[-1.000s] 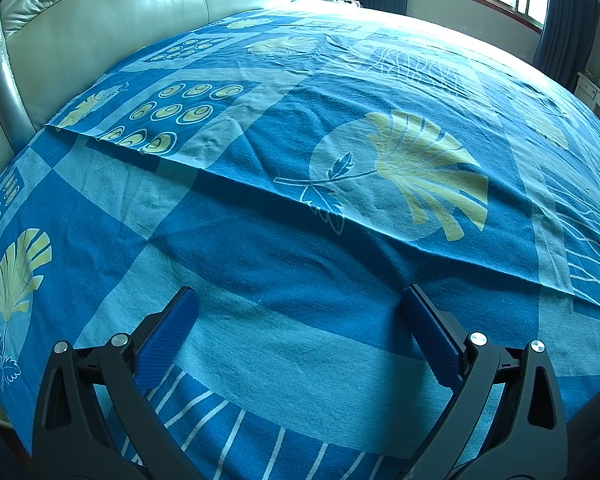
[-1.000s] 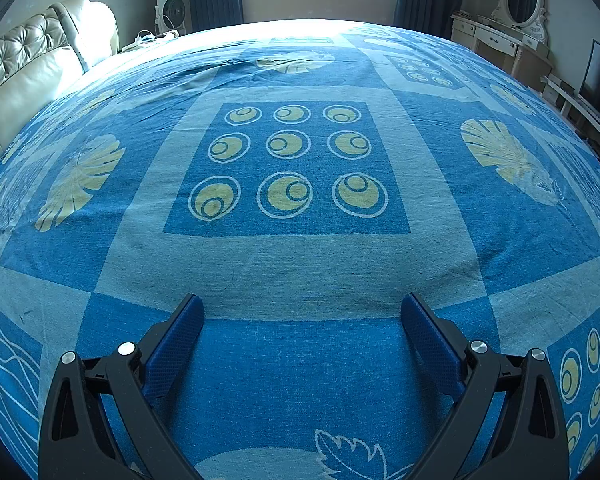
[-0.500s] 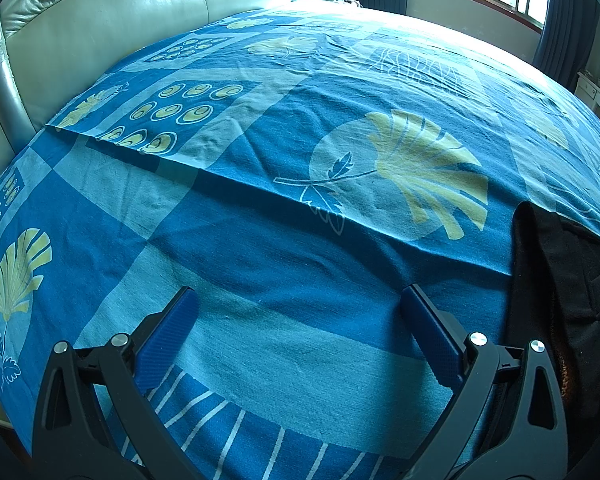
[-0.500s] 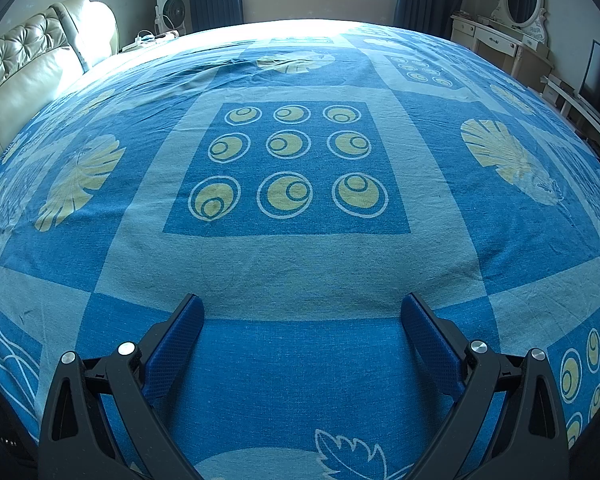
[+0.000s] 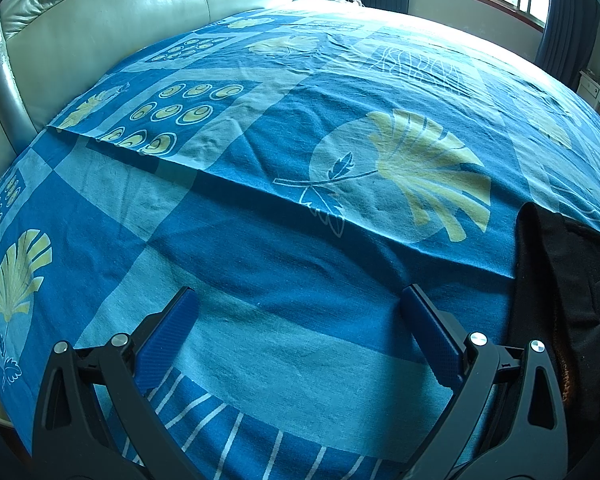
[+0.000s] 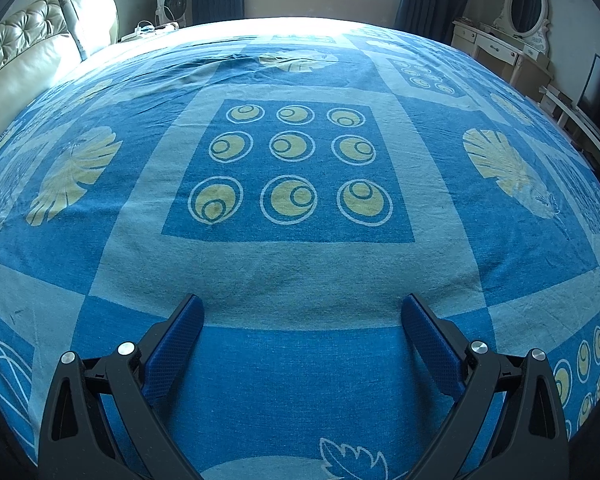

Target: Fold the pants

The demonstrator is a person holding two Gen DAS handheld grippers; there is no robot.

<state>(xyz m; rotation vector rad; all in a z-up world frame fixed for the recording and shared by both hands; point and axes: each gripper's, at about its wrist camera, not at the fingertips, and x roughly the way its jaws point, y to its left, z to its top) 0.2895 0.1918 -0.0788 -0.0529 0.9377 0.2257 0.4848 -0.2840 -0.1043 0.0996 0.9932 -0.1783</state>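
The left hand-held gripper (image 5: 296,320) hovers with fingers spread wide and empty over the bed (image 5: 260,264), and the right hand-held gripper (image 6: 300,328) is equally wide and empty. The bedspread fills both views. The dark pants (image 5: 560,280) lie bunched at three o'clock in the left view, just beside that gripper, and do not appear in the right view. The risk, as I judge it: grabbing the crumpled heap blindly could pinch several layers, or the bedspread too.
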